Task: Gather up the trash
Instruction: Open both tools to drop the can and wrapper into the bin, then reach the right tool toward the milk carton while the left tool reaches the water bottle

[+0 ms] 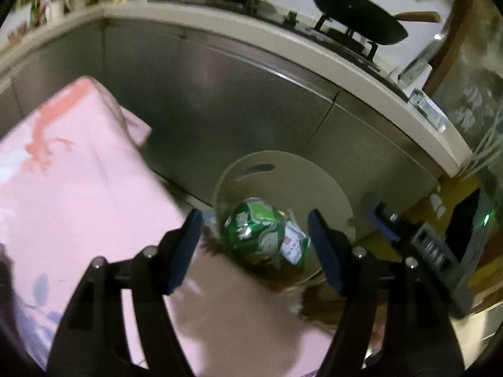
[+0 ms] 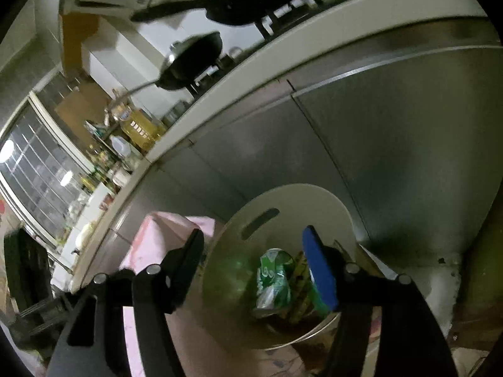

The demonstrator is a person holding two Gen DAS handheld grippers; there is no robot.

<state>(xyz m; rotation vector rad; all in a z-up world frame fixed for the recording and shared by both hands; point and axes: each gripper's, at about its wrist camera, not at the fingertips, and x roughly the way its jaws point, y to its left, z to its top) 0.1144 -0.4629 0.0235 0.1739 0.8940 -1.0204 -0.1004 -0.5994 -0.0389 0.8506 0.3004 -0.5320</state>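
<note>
Steel cabinet fronts [image 1: 239, 100] fill the middle of both views, under a pale bench [image 1: 361, 72] that arcs across the top. Two dark pans [image 2: 191, 59] sit on the stove on that bench, upper part of both frames; a yellow oil bottle [image 2: 141, 128] stands at centre left in the right wrist view. A pink cloth [image 1: 78, 188] covers the left half of the left wrist view, blurred, and shows as a small patch lower centre-left in the right wrist view.

Your trash bin [image 1: 314, 182], cream, round, with a slot handle in its wall, sits low centre in both frames, just in front of the cabinets. Inside it lies a crushed green can [image 1: 251, 232] with a white-green wrapper [image 1: 294, 246] touching its right side. In the right wrist view the can lies beside some yellowish trash, too dim to name.

Your left claw [image 1: 254, 248] hangs over the bin, jaws apart, nothing between the pads; the can is seen through the gap, down in the bin. Your right claw [image 2: 254, 267] does the same, jaws spread, nothing pinched. Its blue-padded finger [image 2: 320, 273] overlaps the bin's right side in frame, and it also shows at lower right in the left wrist view.
</note>
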